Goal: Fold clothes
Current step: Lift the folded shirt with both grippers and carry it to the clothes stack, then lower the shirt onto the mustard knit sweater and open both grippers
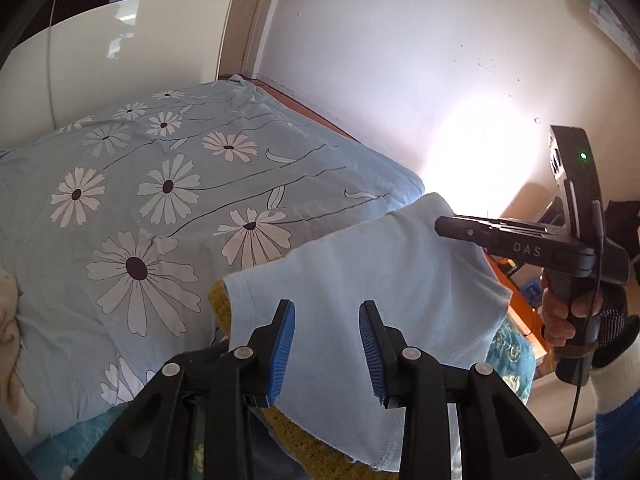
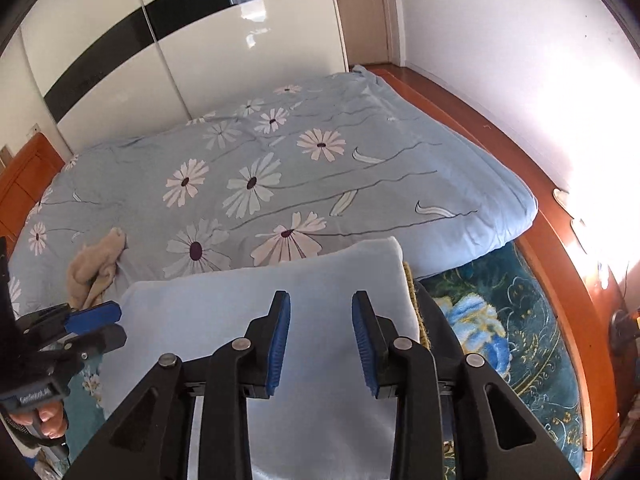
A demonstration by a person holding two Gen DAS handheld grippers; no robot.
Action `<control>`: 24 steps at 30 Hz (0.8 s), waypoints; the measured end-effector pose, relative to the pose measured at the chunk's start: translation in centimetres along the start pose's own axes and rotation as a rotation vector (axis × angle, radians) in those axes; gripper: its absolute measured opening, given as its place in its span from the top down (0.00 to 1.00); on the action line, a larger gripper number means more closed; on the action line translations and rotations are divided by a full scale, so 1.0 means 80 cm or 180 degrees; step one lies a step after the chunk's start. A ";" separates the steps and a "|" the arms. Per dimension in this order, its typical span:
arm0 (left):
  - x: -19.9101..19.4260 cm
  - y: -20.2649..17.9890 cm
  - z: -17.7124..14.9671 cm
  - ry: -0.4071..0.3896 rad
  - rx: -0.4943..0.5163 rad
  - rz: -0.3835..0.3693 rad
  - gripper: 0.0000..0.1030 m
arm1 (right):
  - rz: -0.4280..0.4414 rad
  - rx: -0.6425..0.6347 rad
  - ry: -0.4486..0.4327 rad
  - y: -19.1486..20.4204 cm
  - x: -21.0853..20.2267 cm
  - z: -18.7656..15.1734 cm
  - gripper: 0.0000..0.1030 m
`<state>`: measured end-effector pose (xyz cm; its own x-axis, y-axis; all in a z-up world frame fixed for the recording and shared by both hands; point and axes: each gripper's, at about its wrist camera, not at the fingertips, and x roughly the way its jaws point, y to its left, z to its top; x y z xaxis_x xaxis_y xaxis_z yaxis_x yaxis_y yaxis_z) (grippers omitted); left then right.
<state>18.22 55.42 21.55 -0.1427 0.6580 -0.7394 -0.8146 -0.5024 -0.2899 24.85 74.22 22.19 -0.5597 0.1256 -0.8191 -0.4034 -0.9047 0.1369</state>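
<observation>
A bed (image 2: 560, 272) with an orange-brown wooden frame fills both views; a pale blue quilt (image 2: 320, 168) printed with white daisies lies folded over most of it; a teal blanket (image 2: 500, 320) with blue flowers shows at the near end. A light blue shirt (image 2: 248, 304) lies folded on the near part of the bed, just in front of the quilt's edge; it rests on a mustard-yellow knitted cloth (image 1: 296, 436) whose edge shows from under it in both views. A crumpled beige garment (image 2: 96, 268) lies on the quilt, to the left of the shirt.

The left claw (image 1: 327, 344) hangs above the shirt with its blue pads apart and nothing between them; it is released. The right claw (image 2: 321, 340) also hangs above the shirt, its pads apart and grasping nothing; released too. In the left view a hand (image 1: 560, 320) grips the right tool's handle; the sleeve beside it is white and blue. White and black wardrobe doors (image 2: 160, 60) stand behind the bed; a white wall (image 2: 500, 40) runs along its right side.
</observation>
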 end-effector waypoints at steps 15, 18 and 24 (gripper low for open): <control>-0.005 -0.004 -0.026 -0.0046 -0.0041 0.0018 0.64 | 0.0073 0.0178 -0.0259 -0.013 -0.034 -0.048 0.68; -0.027 -0.021 -0.035 -0.0186 0.0041 -0.0033 0.63 | 0.0107 0.0051 -0.0353 0.000 -0.056 -0.067 0.67; -0.022 -0.064 -0.065 -0.0078 0.0405 -0.0049 0.57 | -0.0018 -0.0019 -0.0247 -0.001 -0.052 -0.105 0.66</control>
<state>25.54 53.91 21.22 -0.1420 0.6795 -0.7198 -0.8813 -0.4178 -0.2206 33.28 70.36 20.96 -0.6121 0.1616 -0.7741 -0.4024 -0.9064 0.1289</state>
